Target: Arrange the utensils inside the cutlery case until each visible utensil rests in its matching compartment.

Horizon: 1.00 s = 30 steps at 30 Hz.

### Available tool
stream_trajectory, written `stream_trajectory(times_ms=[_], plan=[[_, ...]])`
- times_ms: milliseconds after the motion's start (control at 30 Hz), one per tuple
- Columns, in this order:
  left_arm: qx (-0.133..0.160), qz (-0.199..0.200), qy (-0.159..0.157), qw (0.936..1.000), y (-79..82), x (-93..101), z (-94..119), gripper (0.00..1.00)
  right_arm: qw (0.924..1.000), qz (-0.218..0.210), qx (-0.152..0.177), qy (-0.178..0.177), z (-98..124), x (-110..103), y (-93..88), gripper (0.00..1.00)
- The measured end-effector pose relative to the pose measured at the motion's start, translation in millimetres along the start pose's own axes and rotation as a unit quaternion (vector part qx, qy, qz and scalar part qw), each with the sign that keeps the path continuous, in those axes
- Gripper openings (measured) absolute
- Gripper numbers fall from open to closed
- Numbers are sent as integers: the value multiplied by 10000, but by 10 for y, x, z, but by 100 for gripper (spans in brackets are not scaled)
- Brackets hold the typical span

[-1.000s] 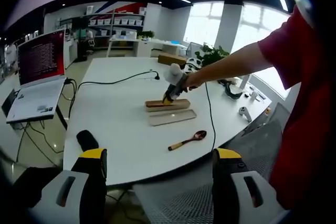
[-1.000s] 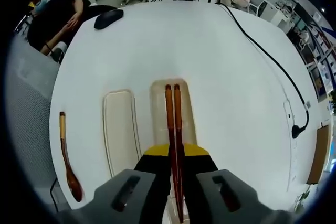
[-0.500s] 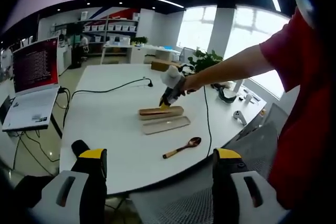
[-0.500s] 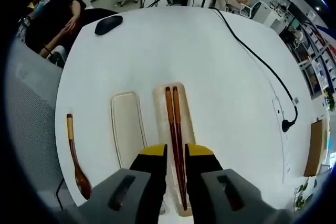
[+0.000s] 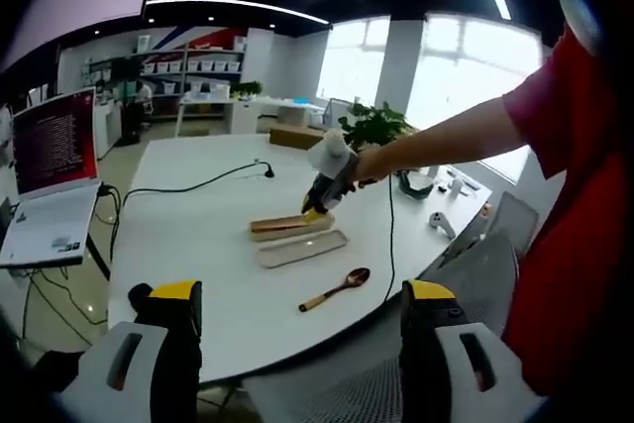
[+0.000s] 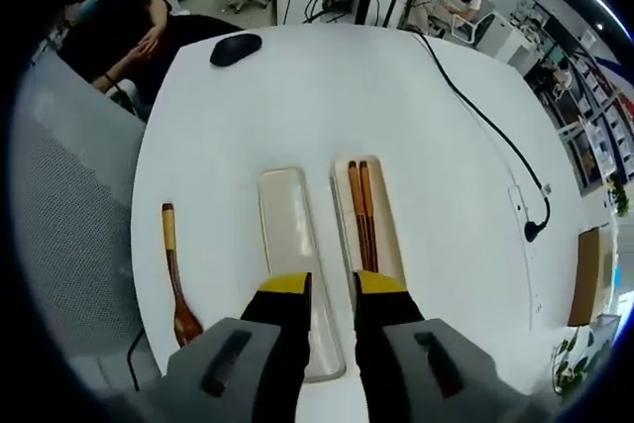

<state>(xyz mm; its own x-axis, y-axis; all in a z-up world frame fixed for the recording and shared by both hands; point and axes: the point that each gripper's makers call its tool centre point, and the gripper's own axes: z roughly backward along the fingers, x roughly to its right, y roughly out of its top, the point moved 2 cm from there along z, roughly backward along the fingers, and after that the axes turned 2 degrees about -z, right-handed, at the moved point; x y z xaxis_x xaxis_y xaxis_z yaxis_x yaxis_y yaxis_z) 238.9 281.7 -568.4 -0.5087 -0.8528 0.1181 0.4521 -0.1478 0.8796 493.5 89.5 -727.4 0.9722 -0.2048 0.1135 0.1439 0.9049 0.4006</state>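
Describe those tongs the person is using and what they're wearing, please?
Each of the tongs has two chunky light-grey arms with dark slots, ending in black fingers capped with yellow. The left tongs and the right tongs look alike. The person wears a red short sleeve.

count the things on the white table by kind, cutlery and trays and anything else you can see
chopsticks: 2, side by side in the right tray
spoon: 1, on the table left of the trays
trays: 2, the left one empty
mouse: 1, at the far edge
cable: 1, black
total: 7
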Motion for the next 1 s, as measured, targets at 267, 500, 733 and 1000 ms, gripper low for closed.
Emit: stream_trajectory(times_ms=[267, 500, 733, 1000], plan=[[77, -136, -86, 9998, 42, 53, 41, 84, 9942, -856, 652, 78, 127, -212, 95, 16], [102, -187, -135, 9997, 48, 65, 66, 84, 9973, -398, 551, -266, 203, -294, 63, 16], [55, -164, -172, 9997, -7, 74, 55, 84, 9987, -65, 440, -267, 257, -449, 48, 17], [42, -166, -167, 9997, -36, 50, 47, 84, 9986, 183, 439, -216, 275, -616, 25, 17]])
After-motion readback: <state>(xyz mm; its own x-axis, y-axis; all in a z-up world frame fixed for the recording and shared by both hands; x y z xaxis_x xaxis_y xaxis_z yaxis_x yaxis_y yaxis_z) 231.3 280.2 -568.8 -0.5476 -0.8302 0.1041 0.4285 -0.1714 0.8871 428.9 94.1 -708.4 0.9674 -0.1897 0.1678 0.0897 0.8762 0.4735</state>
